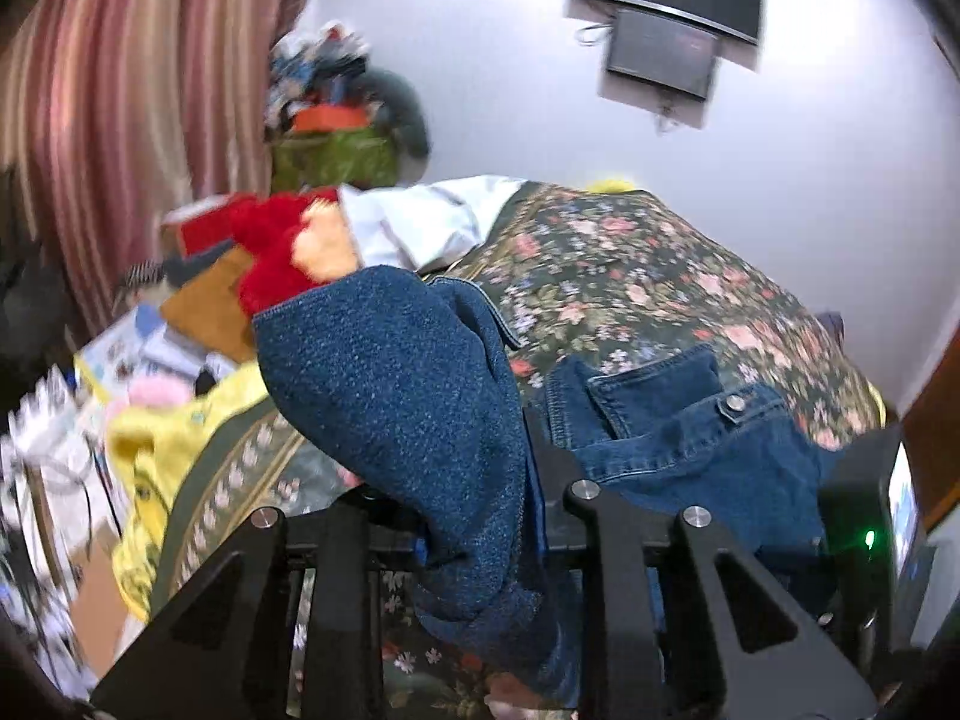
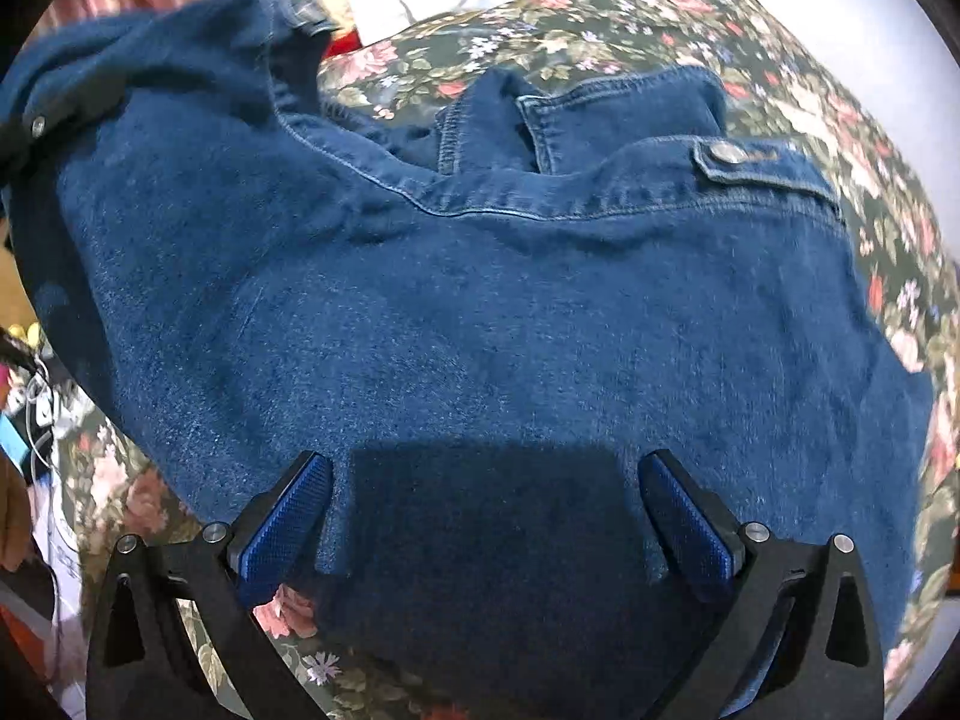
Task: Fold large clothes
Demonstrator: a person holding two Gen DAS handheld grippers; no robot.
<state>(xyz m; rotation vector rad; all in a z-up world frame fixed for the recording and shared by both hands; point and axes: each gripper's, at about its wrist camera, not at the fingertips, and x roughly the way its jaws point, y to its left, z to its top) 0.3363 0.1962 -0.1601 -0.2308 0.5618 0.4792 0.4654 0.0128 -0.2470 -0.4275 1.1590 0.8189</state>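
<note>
In your left wrist view, clutter fills the left edge — a red plush toy (image 1: 276,240), a yellow cloth (image 1: 156,450), and a striped curtain (image 1: 120,90) at the upper left. A fold of the denim jacket (image 1: 408,396) rises through the middle of the frame and hides the fingertips of your left gripper (image 1: 480,516), whose jaws are clamped on that fold.

In your right wrist view, the jacket (image 2: 480,312) lies spread over the floral bedspread (image 2: 630,36), filling the frame. Your right gripper (image 2: 486,516) sits low at the bottom — jaws wide apart, blue pads (image 2: 288,516) just over the denim.
</note>
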